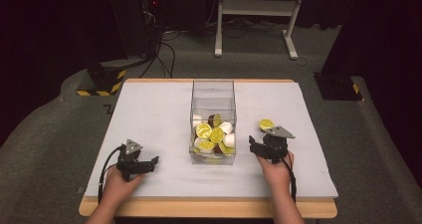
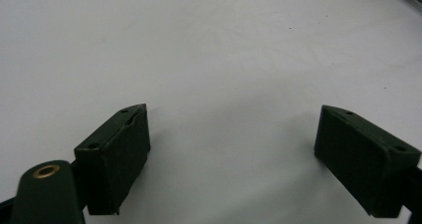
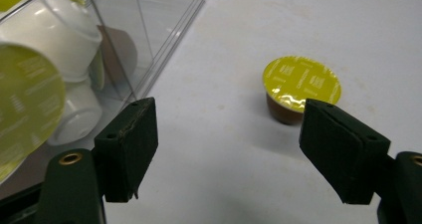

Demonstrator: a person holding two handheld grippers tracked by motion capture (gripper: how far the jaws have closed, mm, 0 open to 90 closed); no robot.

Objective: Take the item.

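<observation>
A clear plastic box [image 1: 213, 92] stands mid-table and holds several coffee capsules [image 1: 216, 134], yellow-lidded, white and brown. One loose brown capsule with a yellow lid [image 1: 266, 124] sits upright on the table to the right of the box. My right gripper [image 1: 263, 143] hovers just short of it, open, with nothing between the jaws. In the right gripper view the capsule [image 3: 301, 87] lies ahead of the right jaw, and the box wall [image 3: 149, 25] stands at the left of my right gripper [image 3: 229, 114]. My left gripper [image 1: 144, 162] rests at the near left, open and empty [image 2: 231, 114].
The white table top [image 1: 149, 114] has a wooden front edge [image 1: 209, 209]. Beyond the table, on the grey floor, are a white metal frame [image 1: 259, 15], cables, and a yellow-and-black striped base [image 1: 102, 82].
</observation>
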